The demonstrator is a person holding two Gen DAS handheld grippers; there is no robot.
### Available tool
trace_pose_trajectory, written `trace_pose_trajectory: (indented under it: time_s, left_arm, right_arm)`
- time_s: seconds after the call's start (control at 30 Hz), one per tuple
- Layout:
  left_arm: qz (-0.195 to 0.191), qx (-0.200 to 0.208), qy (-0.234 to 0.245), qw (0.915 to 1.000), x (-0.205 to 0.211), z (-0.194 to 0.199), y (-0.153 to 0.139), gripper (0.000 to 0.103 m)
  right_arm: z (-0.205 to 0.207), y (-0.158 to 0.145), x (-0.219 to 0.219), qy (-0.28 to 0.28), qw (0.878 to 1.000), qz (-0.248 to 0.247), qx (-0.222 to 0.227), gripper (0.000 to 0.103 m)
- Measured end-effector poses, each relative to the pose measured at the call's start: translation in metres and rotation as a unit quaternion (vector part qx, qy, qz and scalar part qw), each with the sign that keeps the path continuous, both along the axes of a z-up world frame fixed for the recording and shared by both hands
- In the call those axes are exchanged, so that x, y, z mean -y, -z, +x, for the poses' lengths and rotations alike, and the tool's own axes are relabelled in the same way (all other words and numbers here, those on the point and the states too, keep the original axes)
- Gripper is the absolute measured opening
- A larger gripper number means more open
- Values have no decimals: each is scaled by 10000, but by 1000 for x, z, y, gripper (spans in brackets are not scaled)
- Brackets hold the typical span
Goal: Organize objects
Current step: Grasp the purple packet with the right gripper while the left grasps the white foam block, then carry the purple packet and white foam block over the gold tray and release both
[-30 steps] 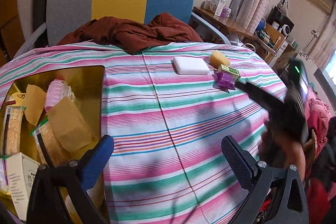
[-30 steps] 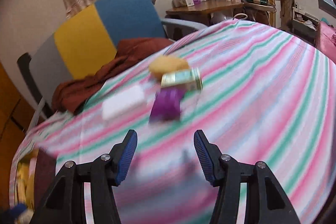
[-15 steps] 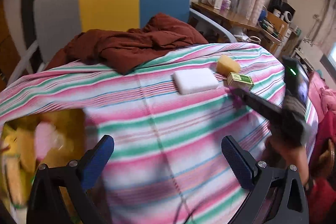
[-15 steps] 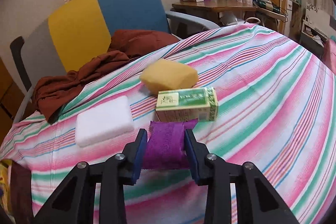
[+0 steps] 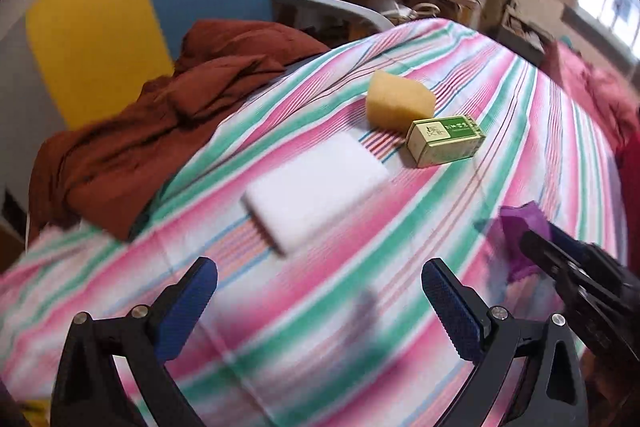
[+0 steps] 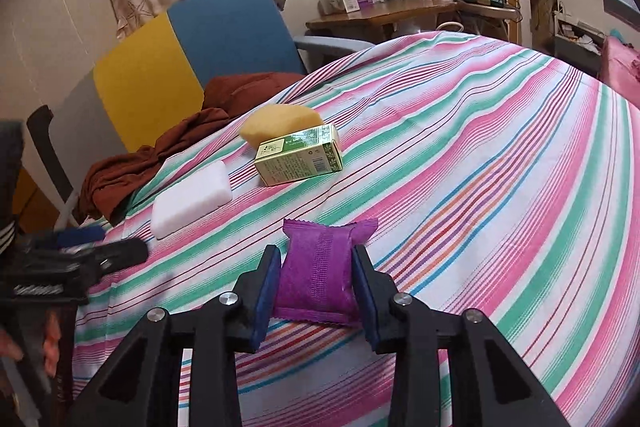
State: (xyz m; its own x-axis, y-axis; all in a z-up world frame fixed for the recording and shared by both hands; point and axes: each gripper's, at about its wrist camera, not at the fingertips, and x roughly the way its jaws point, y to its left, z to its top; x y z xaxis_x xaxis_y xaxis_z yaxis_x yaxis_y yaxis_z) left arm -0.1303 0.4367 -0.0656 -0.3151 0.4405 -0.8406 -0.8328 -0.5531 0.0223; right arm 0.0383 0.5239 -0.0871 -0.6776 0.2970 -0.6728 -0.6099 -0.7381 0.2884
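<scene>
My right gripper [image 6: 317, 259] is shut on a purple packet [image 6: 320, 271], held just above the striped tablecloth [image 6: 480, 167]; the same packet [image 5: 524, 223] shows at the right of the left wrist view in that gripper's black fingers [image 5: 560, 259]. My left gripper [image 5: 320, 283] is open and holds nothing, just short of a white block [image 5: 316, 187]. Beyond lie a green box [image 5: 446, 141] and a yellow sponge [image 5: 398, 101]. From the right wrist, the white block [image 6: 192, 199], green box [image 6: 300, 159] and yellow sponge [image 6: 280, 121] sit ahead to the left.
A rust-brown cloth [image 5: 160, 123] is heaped at the table's far edge against a chair [image 5: 160, 11] with yellow and blue panels. A wooden desk [image 6: 384, 15] with boxes stands behind. A red garment [image 5: 600, 99] lies off the right edge.
My right gripper closed on the purple packet and drew it back from the green box. My left gripper swung right, away from the gold box of items, toward the white block.
</scene>
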Motion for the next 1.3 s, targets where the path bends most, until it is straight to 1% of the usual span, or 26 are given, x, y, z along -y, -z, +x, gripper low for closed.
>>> trace_pose_trajectory:
  time_s: [0.13, 0.2, 0.3, 0.33, 0.4, 0.47, 0.6, 0.63, 0.67, 0.73, 0.8, 0.83, 0.87, 0.93, 0.97, 1.0, 1.03, 1.07, 1.13, 1.23, 1.3]
  left_arm:
    - [-189, -86, 233, 9995, -23, -17, 8, 103]
    - [-295, -115, 353, 9989, -35, -26, 15, 103]
    - [-424, -59, 391, 9983, -48, -40, 26, 103]
    - [-488, 40, 406, 9980, -51, -43, 31, 103]
    - [-537, 403, 480, 9966, -50, -46, 41, 103]
    - [-331, 553, 625, 9960, -44, -40, 38, 103]
    - [-15, 1254, 952, 9875, -28, -26, 31, 103]
    - [33, 1377, 990, 9855, -24, -23, 29, 103]
    - [98, 1397, 1009, 9850, -21, -20, 26, 102]
    - [182, 1083, 908, 9898, -18, -18, 18, 102]
    - [232, 670, 743, 9947, -22, -18, 11, 102]
    - [237, 563, 657, 9960, -25, -20, 10, 102]
    - [194, 500, 576, 9969, -30, -21, 11, 102]
    - [-48, 335, 496, 9982, -43, -19, 19, 101]
    - [-189, 233, 471, 9984, -49, -17, 25, 92]
    - [-263, 236, 477, 9982, -54, -14, 32, 85]
    - [-286, 264, 464, 9982, -56, -14, 36, 81]
    - [-129, 184, 381, 9990, -55, -12, 35, 74]
    - [62, 142, 164, 9997, -50, -11, 35, 69]
    - [387, -112, -80, 9992, -37, -4, 36, 63]
    - [447, -255, -211, 9985, -30, 0, 35, 60]
  right_arm:
    - [0, 0, 3, 46, 9999, 113, 10, 36]
    - [4, 0, 1, 75, 9999, 82, -35, 36]
    - [9, 2, -2, 139, 9998, 5, -110, 36]
    - [10, 2, -3, 156, 9998, -13, -132, 36]
    - [11, 4, -4, 182, 9997, -55, -166, 36]
    - [11, 5, -6, 206, 9996, -109, -180, 36]
    - [15, 7, -8, 277, 9992, -192, -237, 36]
    - [16, 7, -9, 298, 9990, -205, -253, 36]
    - [16, 7, -10, 319, 9989, -223, -272, 36]
    - [17, 8, -11, 350, 9986, -250, -292, 36]
    - [17, 8, -11, 343, 9987, -250, -281, 36]
    - [16, 8, -11, 341, 9988, -240, -275, 36]
    - [17, 8, -11, 342, 9988, -235, -272, 36]
    - [16, 8, -11, 342, 9987, -246, -279, 36]
    - [16, 9, -11, 342, 9987, -250, -283, 36]
    - [16, 9, -11, 346, 9987, -249, -281, 36]
    - [16, 9, -11, 345, 9987, -247, -277, 36]
    - [16, 9, -11, 346, 9987, -243, -273, 36]
    - [17, 8, -11, 360, 9987, -234, -278, 36]
    - [17, 9, -10, 370, 9987, -221, -273, 36]
    - [17, 9, -10, 370, 9988, -202, -261, 36]
